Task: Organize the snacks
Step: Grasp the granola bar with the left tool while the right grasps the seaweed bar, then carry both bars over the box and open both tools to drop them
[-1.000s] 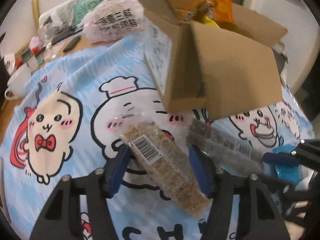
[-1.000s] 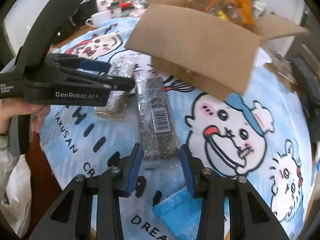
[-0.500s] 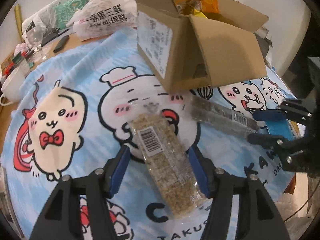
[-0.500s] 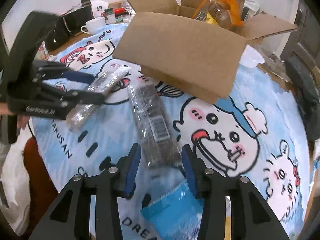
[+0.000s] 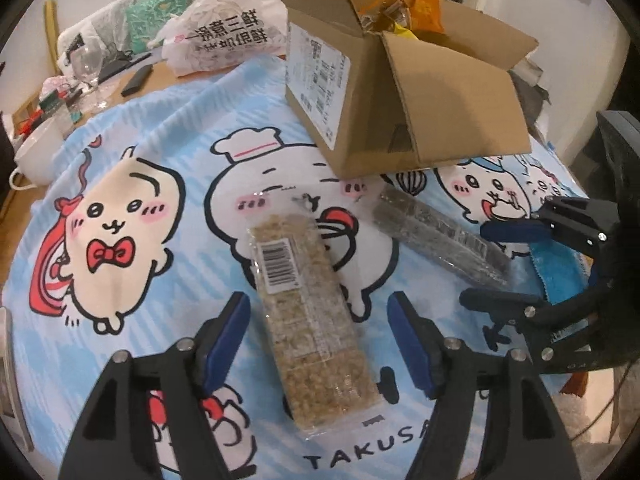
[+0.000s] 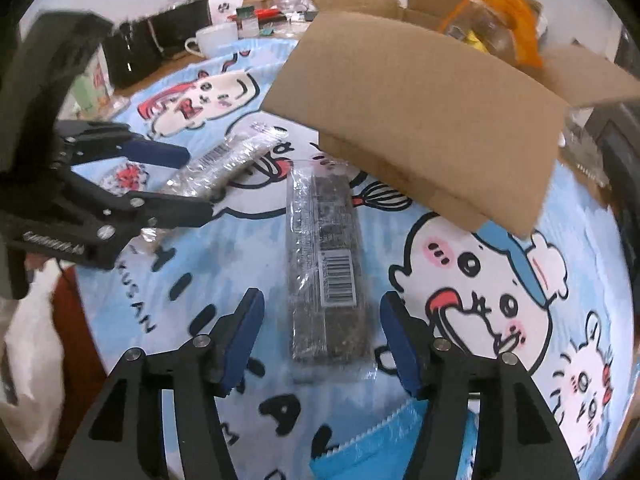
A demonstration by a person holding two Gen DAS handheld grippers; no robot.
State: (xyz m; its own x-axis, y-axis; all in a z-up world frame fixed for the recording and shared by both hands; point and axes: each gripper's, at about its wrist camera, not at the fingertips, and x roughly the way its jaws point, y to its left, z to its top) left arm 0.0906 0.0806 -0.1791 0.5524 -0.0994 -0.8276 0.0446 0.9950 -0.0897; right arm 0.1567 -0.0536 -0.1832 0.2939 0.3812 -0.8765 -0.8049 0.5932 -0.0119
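Note:
A tan rice-puff snack bar (image 5: 312, 320) in clear wrap lies on the cartoon tablecloth (image 5: 140, 264); my left gripper (image 5: 320, 328) is open with a finger on each side of it, above it. A dark seaweed-like snack bar (image 6: 326, 268) lies beside it; my right gripper (image 6: 322, 332) is open around its near end. Each view shows the other gripper: the right one (image 5: 516, 268) and the left one (image 6: 180, 184). An open cardboard box (image 5: 404, 92) holding an orange bag (image 5: 412, 4) stands behind both bars.
A blue packet (image 6: 396, 444) lies at the table's near edge under my right gripper. A white cup (image 5: 36, 156), a wine glass (image 5: 90, 60), a printed plastic bag (image 5: 224, 36) and small clutter sit at the far side of the table.
Both grippers have pulled back and risen from the bars, and their jaws have opened wider. The bars lie where they were.

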